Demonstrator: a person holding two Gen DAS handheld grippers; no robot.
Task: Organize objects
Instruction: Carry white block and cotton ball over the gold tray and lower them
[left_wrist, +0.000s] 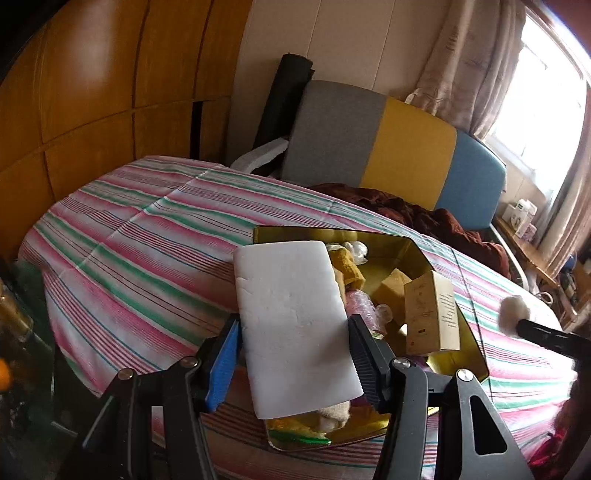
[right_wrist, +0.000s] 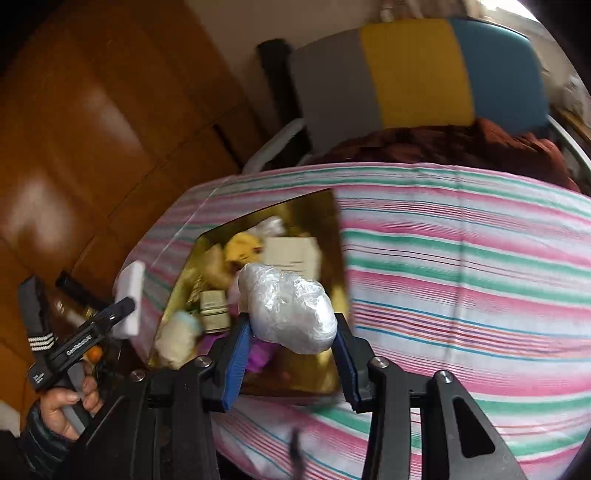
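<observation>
Left wrist: fingers (left_wrist: 295, 350) clamp foam block (left_wrist: 291, 325); right fingers (right_wrist: 291, 347) clamp plastic wad (right_wrist: 288, 310) above tin's edge (right_wrist: 338, 236).

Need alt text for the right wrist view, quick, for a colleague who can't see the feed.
The right gripper is shut on a crumpled clear plastic bundle, held above a gold tin crammed with small items on a striped tablecloth. At the left, a hand holds the left gripper, shut on a white foam block.

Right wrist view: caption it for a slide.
Right gripper holds a plastic-wrapped bundle above the gold tin on the striped cloth.
</observation>
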